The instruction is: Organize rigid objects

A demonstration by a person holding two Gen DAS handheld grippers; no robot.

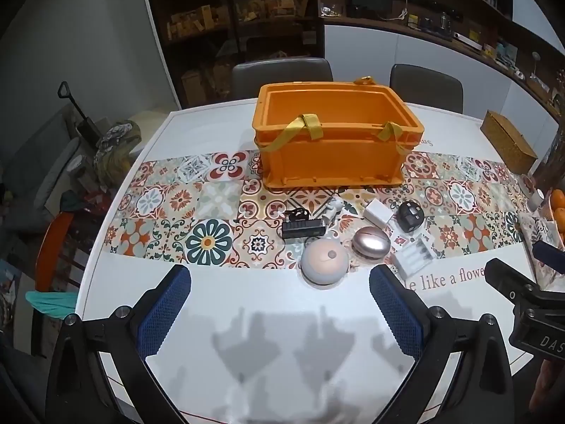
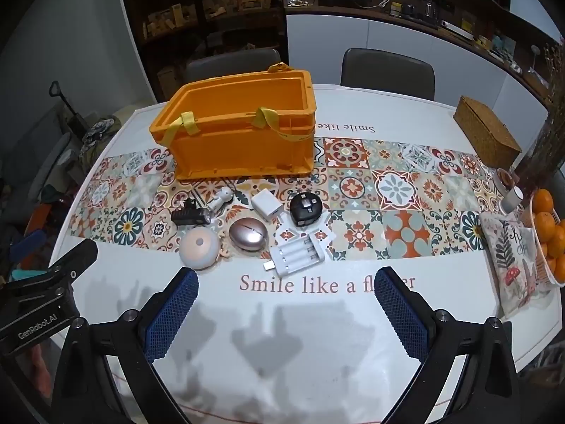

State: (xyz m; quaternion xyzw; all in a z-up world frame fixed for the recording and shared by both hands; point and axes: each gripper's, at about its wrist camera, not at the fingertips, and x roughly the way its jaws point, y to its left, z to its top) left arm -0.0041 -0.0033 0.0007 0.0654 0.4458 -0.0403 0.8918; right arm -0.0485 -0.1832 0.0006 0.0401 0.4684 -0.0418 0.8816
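An orange crate (image 1: pixel 335 155) (image 2: pixel 243 155) with yellow straps stands empty on the patterned runner. In front of it lie several small items: a black charger (image 1: pixel 303 229) (image 2: pixel 190 217), a white figurine (image 1: pixel 333 209) (image 2: pixel 220 199), a white plug cube (image 1: pixel 378 213) (image 2: pixel 266 204), a black adapter (image 1: pixel 409 217) (image 2: pixel 305 209), a rose-gold oval case (image 1: pixel 370 245) (image 2: pixel 248 237), a round pinkish-white gadget (image 1: pixel 324 263) (image 2: pixel 199 249) and a white battery holder (image 1: pixel 415 259) (image 2: pixel 296 256). My left gripper (image 1: pixel 280 282) and right gripper (image 2: pixel 286 284) both hover open over the near white tabletop, short of the items.
A wicker box (image 1: pixel 508 146) (image 2: pixel 485 136) sits at the far right. Oranges in a basket (image 2: pixel 547 233) and a printed cloth (image 2: pixel 512 265) lie at the right edge. Two grey chairs (image 2: pixel 386 69) stand behind the table. The other gripper's black body (image 1: pixel 529 307) (image 2: pixel 42 300) shows in each view.
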